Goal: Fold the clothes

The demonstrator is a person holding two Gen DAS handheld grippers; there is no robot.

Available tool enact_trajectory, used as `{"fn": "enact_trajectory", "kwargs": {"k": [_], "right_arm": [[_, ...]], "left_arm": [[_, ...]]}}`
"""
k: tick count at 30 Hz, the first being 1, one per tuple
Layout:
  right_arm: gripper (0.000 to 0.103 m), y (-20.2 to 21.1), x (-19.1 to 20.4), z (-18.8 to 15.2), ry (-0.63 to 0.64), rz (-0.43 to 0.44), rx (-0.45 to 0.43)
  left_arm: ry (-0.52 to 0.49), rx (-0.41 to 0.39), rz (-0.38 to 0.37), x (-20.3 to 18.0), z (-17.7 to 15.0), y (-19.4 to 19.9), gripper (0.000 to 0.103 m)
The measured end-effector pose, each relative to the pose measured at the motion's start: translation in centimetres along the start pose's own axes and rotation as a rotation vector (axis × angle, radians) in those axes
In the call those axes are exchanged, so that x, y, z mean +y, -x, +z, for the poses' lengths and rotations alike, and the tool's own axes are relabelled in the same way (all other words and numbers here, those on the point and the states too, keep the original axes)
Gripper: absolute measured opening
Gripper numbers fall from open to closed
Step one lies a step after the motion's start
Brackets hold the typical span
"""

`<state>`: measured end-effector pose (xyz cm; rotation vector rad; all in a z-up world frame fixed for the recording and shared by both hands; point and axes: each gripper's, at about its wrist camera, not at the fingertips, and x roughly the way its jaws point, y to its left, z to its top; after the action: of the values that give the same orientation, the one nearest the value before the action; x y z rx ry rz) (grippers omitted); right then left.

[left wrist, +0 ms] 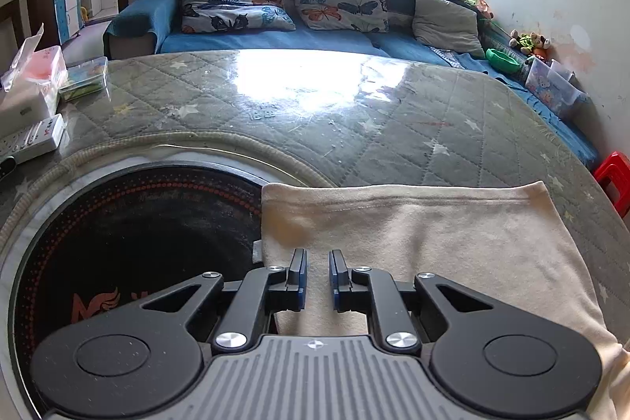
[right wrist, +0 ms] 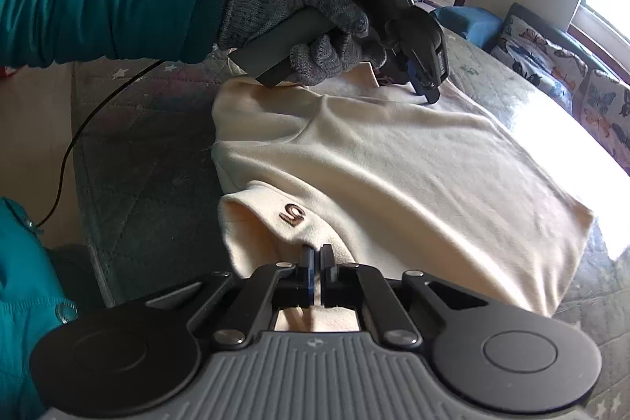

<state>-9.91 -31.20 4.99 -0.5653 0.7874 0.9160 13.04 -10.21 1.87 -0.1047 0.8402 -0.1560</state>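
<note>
Altogether one cream shirt (right wrist: 393,160) lies spread on the quilted bench (left wrist: 393,128), and two grippers work at it. Its cloth is soft and pale, with a stitched hem running along the edge farthest from the left gripper, a faint yellowish stain near one corner, and a small brown figure printed on a turned-over flap (right wrist: 293,213). Gentle creases run across its middle.

At the shirt's near edge the right gripper (right wrist: 316,256) has its jaws almost pressed together, pinching a fold of the cream cloth just below the flap. At the shirt's far side the left gripper (right wrist: 427,93), held by a grey-gloved hand (right wrist: 315,26), touches its tips down on the cloth; its jaws stand a little apart with nothing between them.

Beyond the shirt, two butterfly pillows (left wrist: 236,2) and one grey cushion (left wrist: 447,20) rest on the blue sofa (left wrist: 275,40). Beside the shirt sits one round black cooktop (left wrist: 130,243).
</note>
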Motion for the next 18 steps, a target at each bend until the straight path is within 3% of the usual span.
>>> {"fn": "enact_trajectory", "kwargs": {"k": [18], "right_arm": [[0.002,1.1,1.8,-1.0,0.071,0.051,0.054]], "left_arm": [[0.015,-0.024,0.017,0.5,0.3,-0.2,0.014]]}}
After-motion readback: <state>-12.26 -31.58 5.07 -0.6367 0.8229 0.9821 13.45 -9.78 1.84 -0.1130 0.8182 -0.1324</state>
